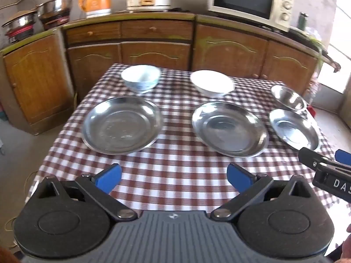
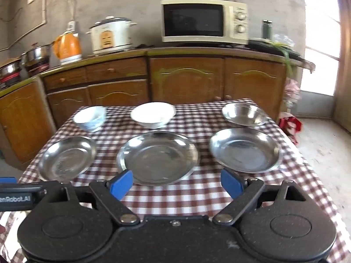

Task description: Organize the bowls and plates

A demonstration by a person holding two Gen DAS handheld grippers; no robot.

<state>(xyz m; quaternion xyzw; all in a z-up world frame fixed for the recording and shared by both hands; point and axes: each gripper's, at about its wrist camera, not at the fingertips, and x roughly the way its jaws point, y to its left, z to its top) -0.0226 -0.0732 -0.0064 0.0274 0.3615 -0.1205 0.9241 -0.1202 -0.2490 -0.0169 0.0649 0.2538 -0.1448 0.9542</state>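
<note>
Both claws gaping empty: left claw [image 1: 174, 176], right claw [image 2: 176, 184] hovering over tabletop [image 2: 197, 199]. Judging best start: nipping middle plate [image 2: 158, 157] by near rim, stacking plates before bowls.

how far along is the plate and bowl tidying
Nothing looks done yet: three steel plates and three bowls sit apart on the checked tablecloth, none stacked. Nothing in hand: left tongs and right tongs are open, empty. All sorting remains.
</note>
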